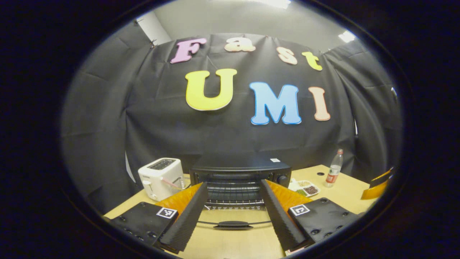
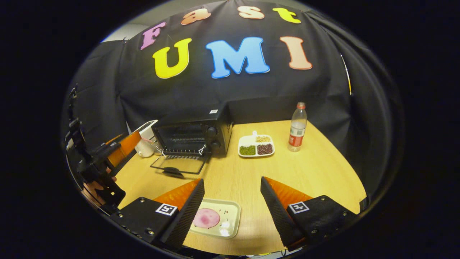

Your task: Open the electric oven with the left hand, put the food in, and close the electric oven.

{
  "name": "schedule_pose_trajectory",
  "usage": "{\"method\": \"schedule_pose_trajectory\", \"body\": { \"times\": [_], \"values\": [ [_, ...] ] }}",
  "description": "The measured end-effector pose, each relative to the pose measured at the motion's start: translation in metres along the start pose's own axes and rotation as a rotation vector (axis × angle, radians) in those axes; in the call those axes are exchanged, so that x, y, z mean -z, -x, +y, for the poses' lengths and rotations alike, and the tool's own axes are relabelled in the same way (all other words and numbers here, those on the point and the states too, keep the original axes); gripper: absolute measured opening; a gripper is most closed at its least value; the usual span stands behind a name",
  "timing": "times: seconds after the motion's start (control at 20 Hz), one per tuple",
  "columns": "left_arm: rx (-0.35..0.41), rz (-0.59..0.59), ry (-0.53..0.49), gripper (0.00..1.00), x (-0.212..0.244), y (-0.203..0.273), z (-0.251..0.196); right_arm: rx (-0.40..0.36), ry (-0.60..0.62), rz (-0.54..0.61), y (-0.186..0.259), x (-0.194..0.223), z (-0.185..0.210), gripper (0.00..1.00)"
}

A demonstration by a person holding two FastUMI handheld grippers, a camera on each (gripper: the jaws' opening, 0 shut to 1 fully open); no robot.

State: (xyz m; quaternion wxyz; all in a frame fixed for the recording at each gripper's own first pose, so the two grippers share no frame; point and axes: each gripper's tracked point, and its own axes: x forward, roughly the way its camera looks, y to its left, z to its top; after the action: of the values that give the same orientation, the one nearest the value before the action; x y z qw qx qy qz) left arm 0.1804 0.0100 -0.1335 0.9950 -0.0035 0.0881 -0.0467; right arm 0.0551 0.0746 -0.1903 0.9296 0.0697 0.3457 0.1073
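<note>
A black electric oven (image 1: 240, 176) (image 2: 194, 133) stands at the back of the wooden table with its glass door (image 1: 233, 219) (image 2: 178, 164) folded down flat, the wire rack inside showing. My left gripper (image 1: 233, 221) is open just in front of the lowered door, its handle (image 1: 233, 225) between the spread fingers, nothing held. A pale tray with a pink round slice of food (image 2: 206, 218) lies near the front edge. Open above that tray is my right gripper (image 2: 230, 212), the tray by its left finger. The left gripper (image 2: 107, 154) and a hand appear at the left in the right gripper view.
A white toaster (image 1: 161, 178) (image 2: 145, 144) stands left of the oven. A divided dish of beans (image 1: 304, 188) (image 2: 256, 145) and a plastic bottle (image 1: 334, 169) (image 2: 297, 126) stand to its right. Bare wooden tabletop (image 2: 305, 169) stretches on the right.
</note>
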Motion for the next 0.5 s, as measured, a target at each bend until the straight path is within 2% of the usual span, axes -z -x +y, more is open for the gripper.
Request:
{"method": "schedule_pose_trajectory", "body": {
  "times": [0.05, 0.25, 0.5],
  "values": [
    [-0.002, -0.014, -0.011, 1.0, -0.01, 0.01, 0.001, -0.018, -0.001, 0.031, -0.004, 0.006, 0.002, 0.97],
    [-0.022, -0.058, -0.03, 0.99, -0.034, 0.047, 0.007, -0.097, -0.01, 0.18, -0.016, 0.039, 0.01, 0.97],
    [-0.087, -0.074, -0.03, 1.0, -0.039, 0.077, 0.025, -0.144, -0.014, 0.341, -0.037, 0.07, 0.011, 0.97]
  ]
}}
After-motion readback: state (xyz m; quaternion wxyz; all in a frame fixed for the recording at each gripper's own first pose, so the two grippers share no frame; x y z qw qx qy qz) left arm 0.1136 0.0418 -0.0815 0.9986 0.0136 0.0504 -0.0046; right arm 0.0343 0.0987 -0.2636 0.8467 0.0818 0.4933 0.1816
